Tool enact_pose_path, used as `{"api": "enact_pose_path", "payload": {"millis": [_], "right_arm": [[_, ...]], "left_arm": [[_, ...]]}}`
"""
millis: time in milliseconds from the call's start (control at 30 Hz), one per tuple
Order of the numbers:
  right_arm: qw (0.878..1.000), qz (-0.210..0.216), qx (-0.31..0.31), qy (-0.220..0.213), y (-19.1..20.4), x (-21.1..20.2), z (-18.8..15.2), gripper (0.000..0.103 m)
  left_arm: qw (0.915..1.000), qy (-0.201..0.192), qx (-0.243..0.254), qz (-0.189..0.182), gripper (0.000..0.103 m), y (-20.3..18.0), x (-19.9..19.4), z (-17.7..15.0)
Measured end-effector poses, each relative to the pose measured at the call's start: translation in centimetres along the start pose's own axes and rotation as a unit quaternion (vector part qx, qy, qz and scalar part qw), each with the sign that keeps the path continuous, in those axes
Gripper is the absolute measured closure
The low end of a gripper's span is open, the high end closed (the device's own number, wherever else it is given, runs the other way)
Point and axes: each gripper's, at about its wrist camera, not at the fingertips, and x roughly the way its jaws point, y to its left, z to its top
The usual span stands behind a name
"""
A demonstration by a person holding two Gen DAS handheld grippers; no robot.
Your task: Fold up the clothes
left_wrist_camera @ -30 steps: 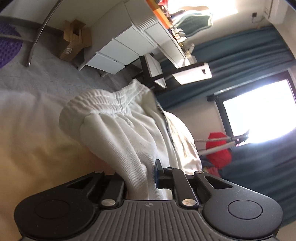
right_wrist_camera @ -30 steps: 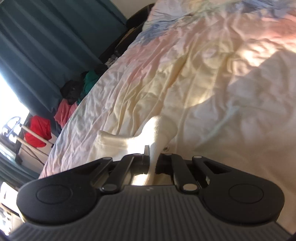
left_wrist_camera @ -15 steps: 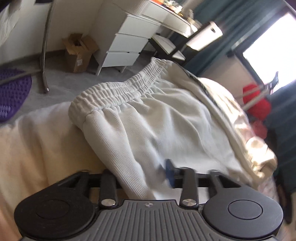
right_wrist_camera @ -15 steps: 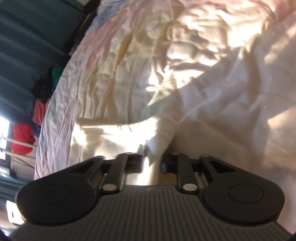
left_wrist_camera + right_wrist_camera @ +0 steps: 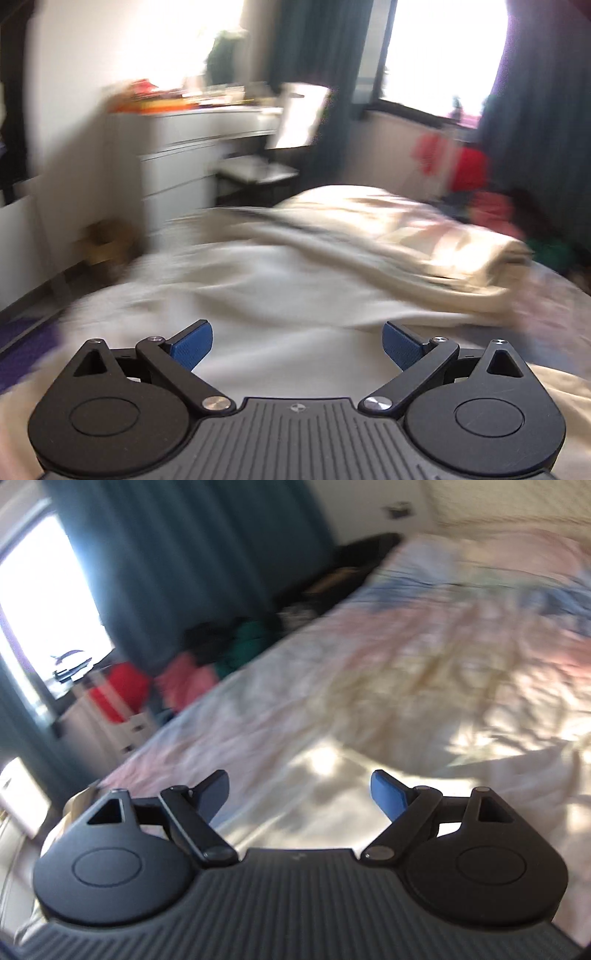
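1. The white ribbed-knit garment [image 5: 280, 291] lies spread on the bed just ahead of my left gripper [image 5: 297, 345], its far part heaped in soft, blurred folds.
2. My left gripper is held level above it, blue pads [image 5: 192, 345] wide apart, gripping nothing.
3. My right gripper [image 5: 299, 792] tilts over a sunlit pale cloth, fingers spread and empty.
4. Beyond lies the crumpled pastel bedsheet [image 5: 461, 657].
5. A white chest of drawers [image 5: 177, 162] and dark teal curtains [image 5: 177, 554] stand farther out.
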Motion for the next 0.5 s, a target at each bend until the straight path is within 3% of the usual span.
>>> {"api": "enact_pose_path", "payload": {"millis": [167, 300, 400, 500], "right_arm": [[0.997, 0.043, -0.068, 0.007, 4.4, -0.3, -2.8, 0.017], [0.995, 0.038, -0.096, -0.008, 5.7, 0.9, -3.7, 0.017], [0.995, 0.022, -0.091, -0.016, 5.7, 2.6, -4.2, 0.017], [0.996, 0.01, -0.081, -0.02, 5.4, 4.9, -4.5, 0.017]], "left_arm": [[0.9938, -0.01, 0.079, -0.078, 0.004, -12.8, 6.5, 0.3], [0.9841, -0.025, 0.135, -0.113, 0.004, -23.2, 12.2, 0.5], [0.9735, -0.048, 0.188, -0.121, 0.004, -30.6, 16.8, 0.5], [0.9656, -0.076, 0.231, -0.092, 0.004, -36.4, 21.3, 0.5]]}}
